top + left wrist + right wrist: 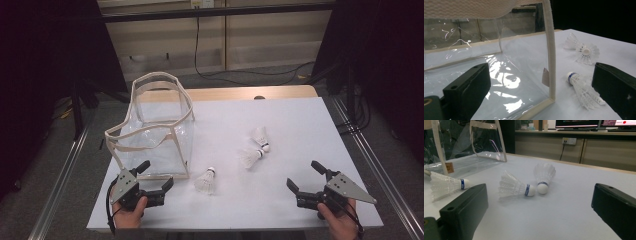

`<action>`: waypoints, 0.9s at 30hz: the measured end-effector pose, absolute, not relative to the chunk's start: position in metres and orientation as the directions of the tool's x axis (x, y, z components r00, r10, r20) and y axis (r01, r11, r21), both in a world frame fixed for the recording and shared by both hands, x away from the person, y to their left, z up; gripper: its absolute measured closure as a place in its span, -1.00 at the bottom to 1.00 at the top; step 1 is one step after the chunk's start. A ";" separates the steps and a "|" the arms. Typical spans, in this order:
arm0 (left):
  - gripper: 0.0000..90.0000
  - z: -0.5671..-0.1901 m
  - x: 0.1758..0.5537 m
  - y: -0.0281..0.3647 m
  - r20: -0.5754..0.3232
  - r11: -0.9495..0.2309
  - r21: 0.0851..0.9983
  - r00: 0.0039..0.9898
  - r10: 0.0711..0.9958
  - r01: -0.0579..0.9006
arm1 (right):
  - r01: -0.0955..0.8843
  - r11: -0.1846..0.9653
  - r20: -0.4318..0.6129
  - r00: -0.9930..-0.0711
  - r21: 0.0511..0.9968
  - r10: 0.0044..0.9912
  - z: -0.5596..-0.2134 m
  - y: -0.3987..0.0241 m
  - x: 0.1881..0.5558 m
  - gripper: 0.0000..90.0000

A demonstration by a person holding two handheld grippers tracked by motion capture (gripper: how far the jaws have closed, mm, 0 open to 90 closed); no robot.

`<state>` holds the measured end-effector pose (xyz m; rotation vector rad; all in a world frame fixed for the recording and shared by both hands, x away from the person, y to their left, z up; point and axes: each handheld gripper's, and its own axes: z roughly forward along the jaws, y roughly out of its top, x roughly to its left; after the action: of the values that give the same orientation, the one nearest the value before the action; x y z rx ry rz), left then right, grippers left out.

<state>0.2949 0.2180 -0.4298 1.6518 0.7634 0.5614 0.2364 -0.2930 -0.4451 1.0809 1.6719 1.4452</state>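
Clear bag holds nothing — three shuttlecocks lie outside; both grippers' jaws open.

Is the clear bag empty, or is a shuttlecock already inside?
Empty: the clear bag holds nothing behind its walls, and all three shuttlecocks lie outside on the table.

A white-topped table with a bare wooden strip along its far edge carries everything. A clear plastic bag with cream fabric trim stands open on the table's left side, its handles upright. Just off the bag's near right corner lies one white shuttlecock. Farther right, near the middle, two more shuttlecocks lie on their sides, their cork ends touching.
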 end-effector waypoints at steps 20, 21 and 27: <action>-0.96 -0.429 0.296 0.202 -0.033 -0.137 0.974 0.712 0.701 0.180 | 0.163 0.044 0.034 -0.447 0.986 0.894 -0.445 -0.293 0.238 -0.97; -0.96 -0.429 0.296 0.201 -0.034 -0.135 0.975 0.713 0.701 0.179 | 0.164 0.040 0.038 -0.448 0.986 0.893 -0.445 -0.293 0.238 -0.97; -0.96 -0.429 0.296 0.196 -0.040 -0.133 0.975 0.724 0.689 0.181 | 0.165 0.042 0.038 -0.452 0.985 0.891 -0.445 -0.293 0.238 -0.97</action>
<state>0.2956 0.1957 -0.4288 1.6807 0.7037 0.5065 0.2381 -0.2928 -0.4454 1.0745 1.6880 1.4618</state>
